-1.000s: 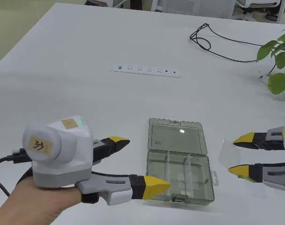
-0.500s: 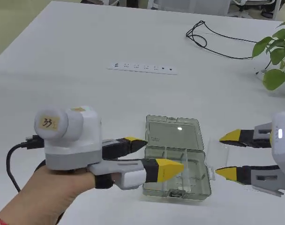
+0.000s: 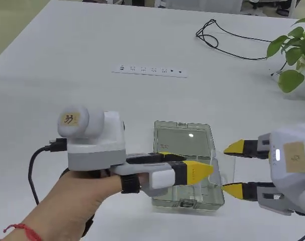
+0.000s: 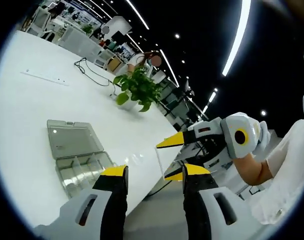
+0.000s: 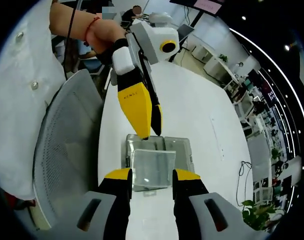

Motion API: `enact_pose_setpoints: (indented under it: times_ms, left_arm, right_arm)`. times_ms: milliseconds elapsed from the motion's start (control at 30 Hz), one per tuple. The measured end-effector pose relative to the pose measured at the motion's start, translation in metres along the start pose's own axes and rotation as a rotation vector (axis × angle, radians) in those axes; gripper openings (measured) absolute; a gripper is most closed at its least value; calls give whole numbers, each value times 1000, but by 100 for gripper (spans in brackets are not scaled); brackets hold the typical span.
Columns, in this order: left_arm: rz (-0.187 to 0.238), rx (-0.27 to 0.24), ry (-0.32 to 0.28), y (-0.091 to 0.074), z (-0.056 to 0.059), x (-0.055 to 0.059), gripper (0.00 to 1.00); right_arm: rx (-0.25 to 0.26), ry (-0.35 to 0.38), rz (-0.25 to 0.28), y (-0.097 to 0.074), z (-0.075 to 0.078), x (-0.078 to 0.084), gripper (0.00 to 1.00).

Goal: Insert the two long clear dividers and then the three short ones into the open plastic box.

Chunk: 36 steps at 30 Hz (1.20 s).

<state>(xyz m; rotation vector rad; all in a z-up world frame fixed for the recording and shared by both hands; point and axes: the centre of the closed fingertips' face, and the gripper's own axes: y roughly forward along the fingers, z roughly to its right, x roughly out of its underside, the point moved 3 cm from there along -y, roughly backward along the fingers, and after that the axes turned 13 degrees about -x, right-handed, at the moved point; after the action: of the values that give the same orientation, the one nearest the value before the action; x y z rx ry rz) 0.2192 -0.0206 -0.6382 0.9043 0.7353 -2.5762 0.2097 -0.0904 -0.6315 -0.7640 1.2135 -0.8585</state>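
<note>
Jaws of the left gripper [image 3: 195, 163] stand apart with an empty gap between them, as the left gripper view shows [image 4: 154, 170]; they grasp nothing. In the head view this gripper reaches from the left, held in a hand [image 3: 77, 201], and its yellow tips hang over the base of the open plastic box [image 3: 185, 138]. I cannot tell whether they touch it.

The right gripper [image 3: 225, 168] comes in from the bench's right side, spread wide and released. Its two yellow tips stand either side of one clear divider [image 3: 229, 159]. In the right gripper view [image 5: 153, 175] that divider [image 5: 152, 160] appears between the tips, over the box [image 5: 184, 150], and whether either jaw touches it is not clear.

One box sits near the near edge of the white bench [image 3: 92, 45], about midway along it, with its lid folded back flat toward the far edge. The left gripper view shows the box [image 4: 74, 140] with clear partitions standing in its base, but their number cannot be read.

Toward the far edge lie one white power strip [image 3: 150, 71] and one black cable [image 3: 227, 42], well apart from the box. One potted plant [image 3: 293, 55] stands at the far right corner.
</note>
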Motion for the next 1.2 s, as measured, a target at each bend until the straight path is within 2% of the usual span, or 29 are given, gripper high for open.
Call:
enact_pose_setpoints:
  times_ms: [167, 367, 767, 967, 1200]
  left_arm:
    - [-12, 18, -30, 6, 4, 4, 34]
    - [-32, 31, -36, 12, 8, 12, 26]
    - [-43, 42, -46, 15, 9, 18, 7]
    - [-41, 54, -56, 15, 11, 19, 0]
    - [-41, 56, -63, 14, 12, 20, 0]
  right_arm:
    - [-2, -30, -27, 1, -3, -6, 33]
    - [-10, -54, -38, 2, -7, -14, 33]
    - [-20, -77, -60, 2, -11, -18, 33]
    - [-25, -85, -69, 3, -12, -18, 33]
    - [-29, -90, -72, 4, -13, -17, 33]
